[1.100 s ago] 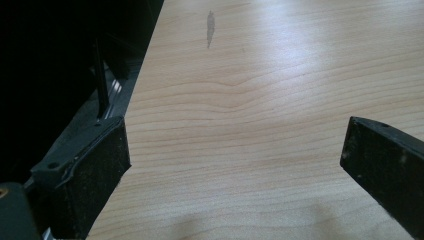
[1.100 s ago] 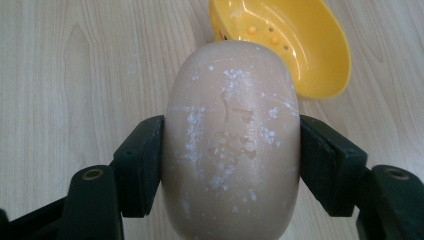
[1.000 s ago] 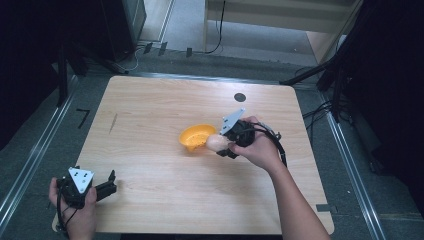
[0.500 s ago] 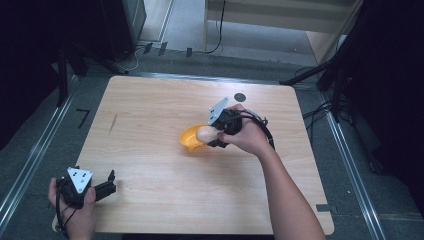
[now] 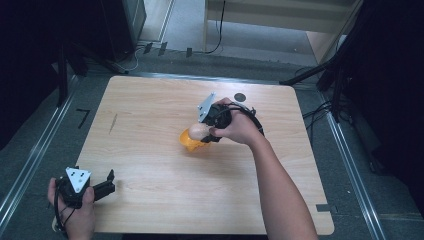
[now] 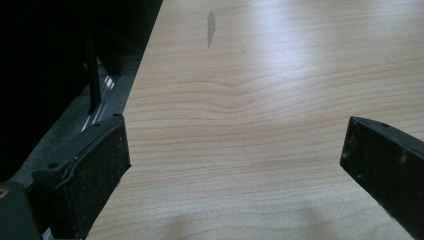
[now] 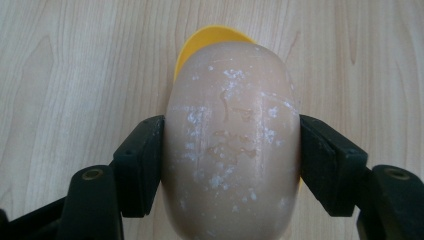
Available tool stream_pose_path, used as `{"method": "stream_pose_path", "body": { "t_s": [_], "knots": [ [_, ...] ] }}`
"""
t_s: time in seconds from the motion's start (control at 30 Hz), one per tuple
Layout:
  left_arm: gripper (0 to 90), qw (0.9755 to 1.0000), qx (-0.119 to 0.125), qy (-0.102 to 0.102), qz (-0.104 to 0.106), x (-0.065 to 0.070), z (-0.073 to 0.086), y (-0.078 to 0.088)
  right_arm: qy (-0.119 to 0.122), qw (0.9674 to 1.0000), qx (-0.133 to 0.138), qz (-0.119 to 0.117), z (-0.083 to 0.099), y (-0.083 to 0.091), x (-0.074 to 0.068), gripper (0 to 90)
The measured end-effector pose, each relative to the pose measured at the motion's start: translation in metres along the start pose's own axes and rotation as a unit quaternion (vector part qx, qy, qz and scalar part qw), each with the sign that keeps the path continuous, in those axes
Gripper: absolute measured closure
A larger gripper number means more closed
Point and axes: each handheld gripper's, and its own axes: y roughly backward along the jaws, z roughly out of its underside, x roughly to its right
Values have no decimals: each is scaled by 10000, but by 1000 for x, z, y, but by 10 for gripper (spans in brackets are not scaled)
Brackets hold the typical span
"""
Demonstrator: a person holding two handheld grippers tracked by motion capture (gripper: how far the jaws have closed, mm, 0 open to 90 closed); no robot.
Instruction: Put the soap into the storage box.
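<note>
My right gripper (image 5: 199, 131) is shut on a beige egg-shaped object (image 5: 196, 131) with white flecks, held near the table's middle. In the right gripper view the black pads (image 7: 142, 160) press on both sides of the beige object (image 7: 230, 125). Just under it sits an orange-yellow bowl (image 5: 192, 144), whose rim (image 7: 210, 36) peeks out beyond the object. My left gripper (image 5: 106, 184) rests at the table's near left corner, held in a hand. Its jaws stand wide apart in the left gripper view (image 6: 235, 160), with bare wood between them.
The light wooden table (image 5: 150, 110) carries a small dark streak (image 5: 113, 123) at the left and a dark round disc (image 5: 240, 97) at the far side. Metal rails run along both sides of the table. A cable loops around the right hand.
The right hand has carried the beige object leftward and a bit farther away, so it now hangs over the bowl. The left hand has stayed put.
</note>
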Motion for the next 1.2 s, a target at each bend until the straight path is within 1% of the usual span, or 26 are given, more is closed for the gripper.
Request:
{"method": "stream_pose_path", "body": {
  "t_s": [0.1, 0.13, 0.27, 0.33, 0.43, 0.5, 0.67, 0.7, 0.8, 0.87, 0.93, 0.97, 1.07, 1.17, 1.2],
  "knots": [
    [0, 10000, 8, 15, 5, 0, 0, 0, 140, 9997, -166, -111, 0, -6, 4, 331],
    [0, 10000, 9, 28, 14, 0, 0, 0, 179, 9996, -176, -103, -1, -7, 5, 331],
    [0, 10000, 11, 38, 34, -1, 0, 0, 178, 9996, -169, -152, -3, -10, 8, 330],
    [0, 10000, 19, 42, 36, -1, 0, 0, 245, 9994, -179, -188, -5, -12, 10, 330],
    [0, 10000, 21, 40, 38, -1, 0, 0, 268, 9992, -162, -258, -5, -15, 11, 330],
    [0, 10000, 21, 41, 39, -1, 0, 0, 303, 9990, -195, -246, -5, -18, 13, 330],
    [0, 10000, 20, 33, 18, -1, 0, 0, 290, 9986, -230, -372, -1, -24, 16, 330],
    [0, 10000, 26, 35, 22, -1, 0, 0, 304, 9986, -215, -376, -1, -24, 16, 330],
    [0, 10000, 16, 23, 12, -1, 0, 0, 228, 9989, -140, -390, 1, -24, 18, 323],
    [0, 10000, 22, 24, 13, -1, 0, 0, 179, 9992, 22, -354, 1, -22, 19, 307],
    [0, 10000, 25, 29, 15, -1, 0, 0, 154, 9994, 119, -296, 0, -17, 20, 300],
    [0, 10000, 23, 28, 11, -1, 0, 0, 118, 9995, 112, -288, 0, -16, 19, 300],
    [0, 10000, 28, 35, 21, -1, 0, 0, 127, 9995, 80, -260, 2, -13, 18, 301],
    [0, 10000, 25, 31, 22, -1, 0, 0, 95, 9997, 122, -168, 4, -8, 16, 301],
    [0, 10000, 23, 33, 20, -1, 0, 0, 50, 9998, 127, -135, 5, -6, 15, 300]
  ]
}}
